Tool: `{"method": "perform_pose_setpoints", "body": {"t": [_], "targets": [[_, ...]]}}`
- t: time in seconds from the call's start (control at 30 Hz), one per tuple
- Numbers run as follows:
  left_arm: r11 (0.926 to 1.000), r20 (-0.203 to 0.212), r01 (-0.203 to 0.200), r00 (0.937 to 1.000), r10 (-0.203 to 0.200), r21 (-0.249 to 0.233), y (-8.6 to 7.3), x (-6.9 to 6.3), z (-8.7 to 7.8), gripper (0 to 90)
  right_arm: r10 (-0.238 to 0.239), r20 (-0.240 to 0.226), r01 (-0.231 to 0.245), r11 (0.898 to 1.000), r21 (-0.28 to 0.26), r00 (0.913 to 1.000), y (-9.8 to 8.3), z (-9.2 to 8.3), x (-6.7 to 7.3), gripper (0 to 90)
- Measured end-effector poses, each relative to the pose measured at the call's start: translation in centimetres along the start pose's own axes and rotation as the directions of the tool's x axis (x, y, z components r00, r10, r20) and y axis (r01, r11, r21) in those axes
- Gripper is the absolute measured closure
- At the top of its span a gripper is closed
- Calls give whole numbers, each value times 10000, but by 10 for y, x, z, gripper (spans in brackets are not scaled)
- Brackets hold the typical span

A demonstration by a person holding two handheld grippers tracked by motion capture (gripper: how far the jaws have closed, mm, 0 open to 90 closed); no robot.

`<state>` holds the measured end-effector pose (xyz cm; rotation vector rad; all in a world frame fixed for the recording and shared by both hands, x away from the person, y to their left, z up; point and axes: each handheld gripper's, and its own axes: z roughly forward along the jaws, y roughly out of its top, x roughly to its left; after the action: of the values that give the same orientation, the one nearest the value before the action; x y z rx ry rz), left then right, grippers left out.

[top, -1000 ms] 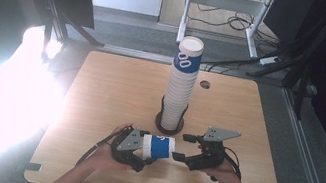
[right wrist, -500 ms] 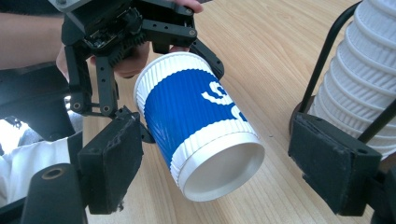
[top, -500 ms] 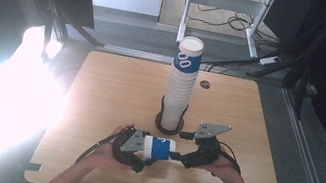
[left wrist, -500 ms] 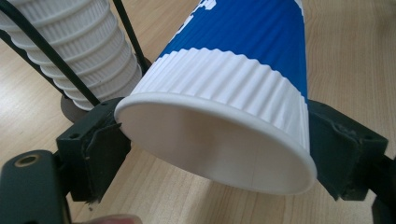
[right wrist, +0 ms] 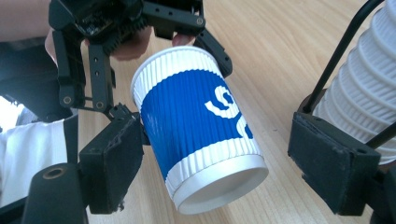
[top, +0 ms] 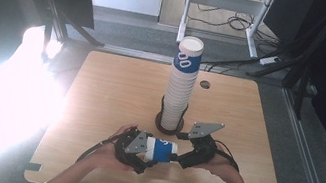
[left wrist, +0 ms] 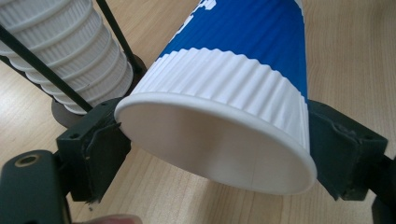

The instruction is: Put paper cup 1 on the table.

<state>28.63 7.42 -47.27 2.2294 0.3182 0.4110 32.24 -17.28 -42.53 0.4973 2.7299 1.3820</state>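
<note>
A blue and white ribbed paper cup point(top: 160, 150) lies on its side just above the table's near edge, rim toward my left hand. My left gripper point(top: 149, 151) is shut on its rim end point(left wrist: 243, 84), a pad pressing on each side. My right gripper point(top: 175, 158) reaches around the cup's base point(right wrist: 196, 126). Its jaws have just been closing, with the cup between them. The pad point(right wrist: 334, 163) on one side still stands well clear of the cup, so this gripper is open. A tall stack of the same cups point(top: 180, 89) stands upright in a black wire holder point(top: 168, 123) just behind.
The wooden table point(top: 116, 88) has a round cable hole point(top: 205, 84) at the back right. Strong glare washes out its left edge. The cup stack point(right wrist: 364, 93) stands close beside my right gripper. A metal frame point(top: 227, 1) and cables lie on the floor beyond.
My right gripper has shifted a little to the left, closer around the cup's base. The left gripper and the cup have stayed where they were.
</note>
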Motion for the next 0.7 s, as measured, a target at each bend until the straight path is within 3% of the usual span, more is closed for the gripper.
{"method": "perform_pose_setpoints", "body": {"t": [0.3, 0.53, 0.7], "targets": [[9996, 137, -225, 9997, 223, 196, 3, 1, -1, 130, -95, -462, 133, 9966, 819, 9989, -1, 9, -1, 170], [9985, 334, -463, 9984, 453, 297, 7, -1, 0, 130, -300, -852, 447, 9833, 1761, 9959, -2, 23, -1, 170], [9983, 390, -515, 9980, 503, 285, 9, 0, -1, 130, -354, -1090, 574, 9770, 2054, 9934, -3, 31, -1, 176]]}}
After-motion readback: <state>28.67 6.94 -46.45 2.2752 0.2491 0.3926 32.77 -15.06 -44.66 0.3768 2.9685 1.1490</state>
